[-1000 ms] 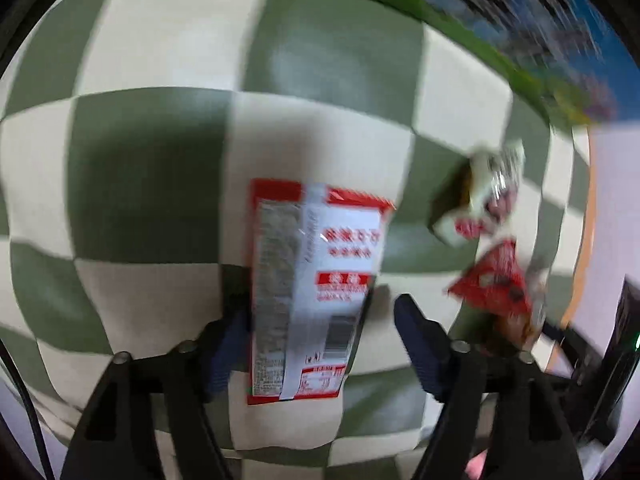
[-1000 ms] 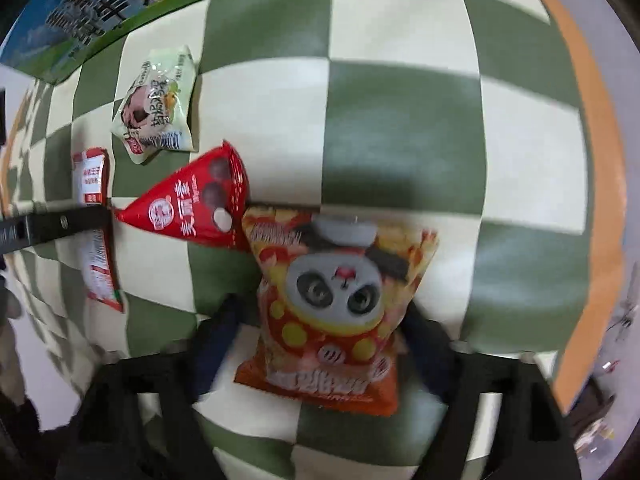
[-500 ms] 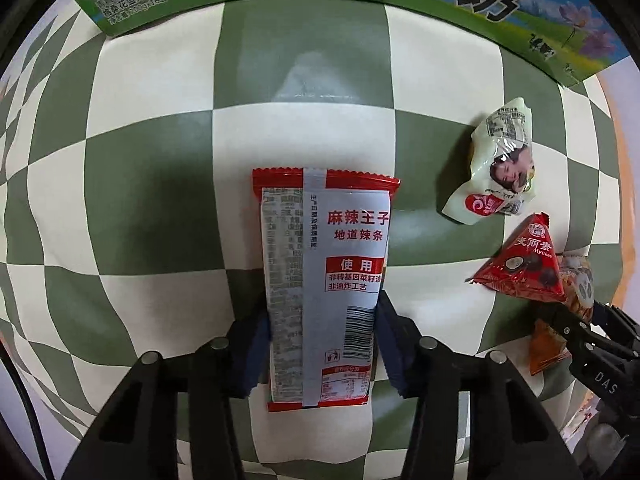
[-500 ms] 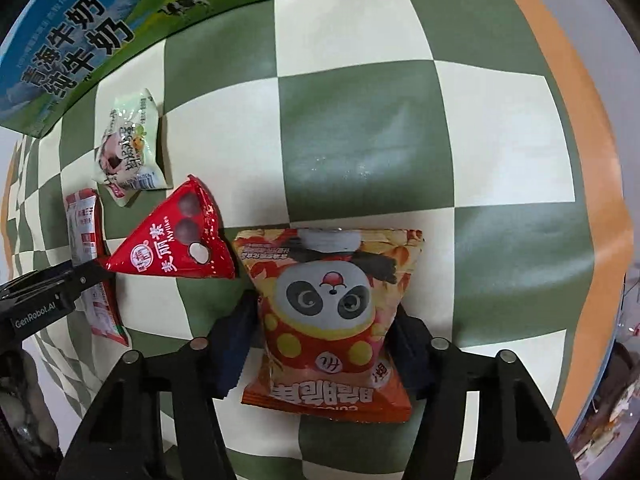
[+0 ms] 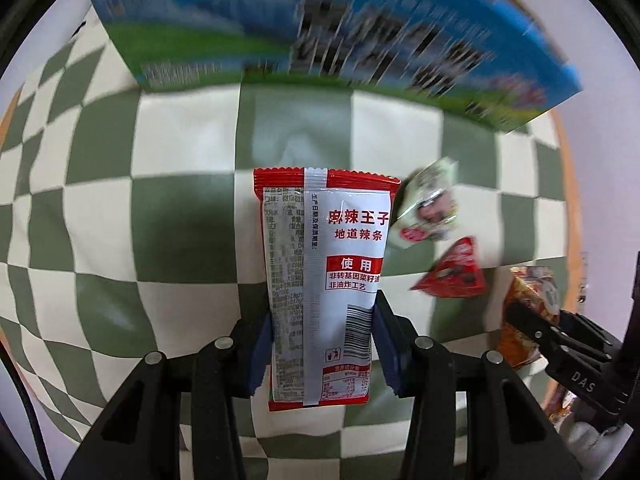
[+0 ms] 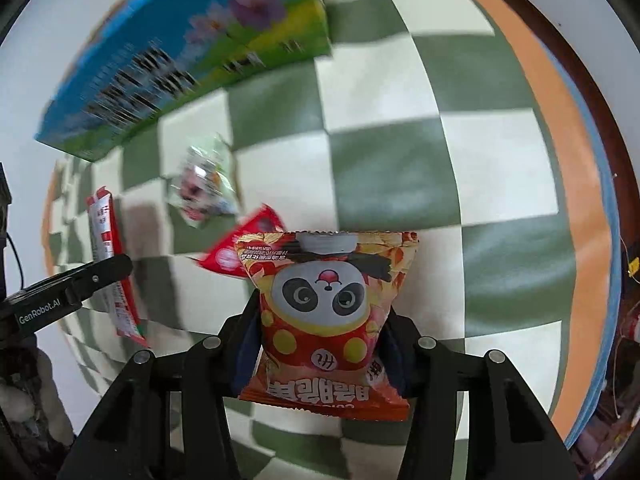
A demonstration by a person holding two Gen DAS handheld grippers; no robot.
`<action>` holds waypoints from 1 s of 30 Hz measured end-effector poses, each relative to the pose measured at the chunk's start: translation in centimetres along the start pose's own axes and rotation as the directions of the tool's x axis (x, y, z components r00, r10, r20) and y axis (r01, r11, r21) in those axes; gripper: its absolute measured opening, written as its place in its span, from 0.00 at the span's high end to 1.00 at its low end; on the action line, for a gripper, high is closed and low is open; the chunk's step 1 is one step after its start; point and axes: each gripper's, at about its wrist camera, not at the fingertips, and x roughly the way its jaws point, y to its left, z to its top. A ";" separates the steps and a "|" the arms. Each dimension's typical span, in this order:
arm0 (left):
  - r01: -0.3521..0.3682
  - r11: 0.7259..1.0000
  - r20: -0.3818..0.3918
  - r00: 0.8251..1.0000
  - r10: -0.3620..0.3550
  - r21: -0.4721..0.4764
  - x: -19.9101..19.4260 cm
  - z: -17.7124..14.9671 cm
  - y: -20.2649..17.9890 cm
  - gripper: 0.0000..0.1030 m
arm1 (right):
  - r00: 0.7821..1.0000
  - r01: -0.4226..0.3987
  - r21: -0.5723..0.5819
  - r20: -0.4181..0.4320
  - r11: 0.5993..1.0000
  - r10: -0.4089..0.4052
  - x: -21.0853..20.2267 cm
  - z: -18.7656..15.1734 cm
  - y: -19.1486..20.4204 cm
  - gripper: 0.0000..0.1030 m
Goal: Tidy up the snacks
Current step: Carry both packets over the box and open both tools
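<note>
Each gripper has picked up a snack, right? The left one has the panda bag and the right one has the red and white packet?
Swapped. In the left wrist view the left gripper holds the red and white packet; in the right wrist view the right gripper has the panda bag between its closing fingers.

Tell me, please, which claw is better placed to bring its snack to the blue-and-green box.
Left, probably. The left claw grips the red-and-white packet with the box straight ahead; the right claw, closing on the panda bag, sees it off to one side.
</note>
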 end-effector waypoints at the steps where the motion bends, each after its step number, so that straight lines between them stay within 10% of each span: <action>1: 0.020 1.000 0.011 1.000 -0.020 0.002 -0.9 0.4 -0.3 0.58 | 1.000 -0.016 -0.002 0.015 1.000 0.016 -1.2 0.2 0.1 0.48; 15: 0.127 0.989 0.235 0.962 -0.141 0.073 -11.0 12.5 -1.2 0.58 | 0.954 -0.154 -0.138 0.238 0.978 0.183 -12.6 10.4 7.2 0.48; 30: -0.082 0.997 0.100 0.992 0.081 0.006 -3.3 27.9 4.1 0.58 | 0.979 -0.039 -0.155 0.194 0.987 0.069 -2.0 25.8 13.9 0.48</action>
